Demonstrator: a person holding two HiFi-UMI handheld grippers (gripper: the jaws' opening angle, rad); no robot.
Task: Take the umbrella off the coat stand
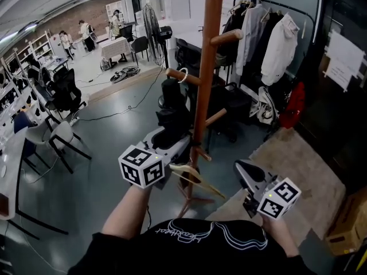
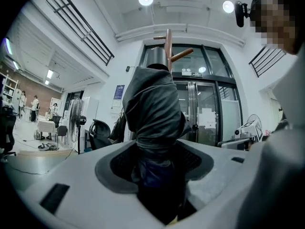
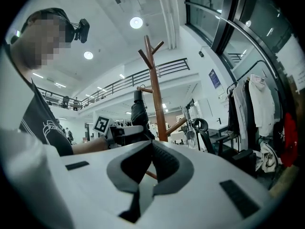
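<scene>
A tall wooden coat stand (image 1: pixel 204 79) rises just ahead of me. A folded black umbrella (image 1: pixel 172 105) stands upright against it, its white wrist loop (image 1: pixel 183 75) round a peg on the left. My left gripper (image 1: pixel 172 141) is shut on the umbrella's lower part; in the left gripper view the dark fabric (image 2: pixel 155 109) fills the space between the jaws (image 2: pixel 159 175). My right gripper (image 1: pixel 245 173) hovers to the right of the pole, holding nothing, its jaws together at the tips (image 3: pixel 150 149). The right gripper view shows the stand (image 3: pixel 155 89) and the umbrella (image 3: pixel 138 111).
A clothes rail with hanging coats (image 1: pixel 269 39) stands behind the stand on the right. A floor fan (image 1: pixel 152 27) and office chairs (image 1: pixel 63 90) are on the left. A mat (image 1: pixel 292 159) and a cardboard box (image 1: pixel 347 222) lie to the right. People stand far back.
</scene>
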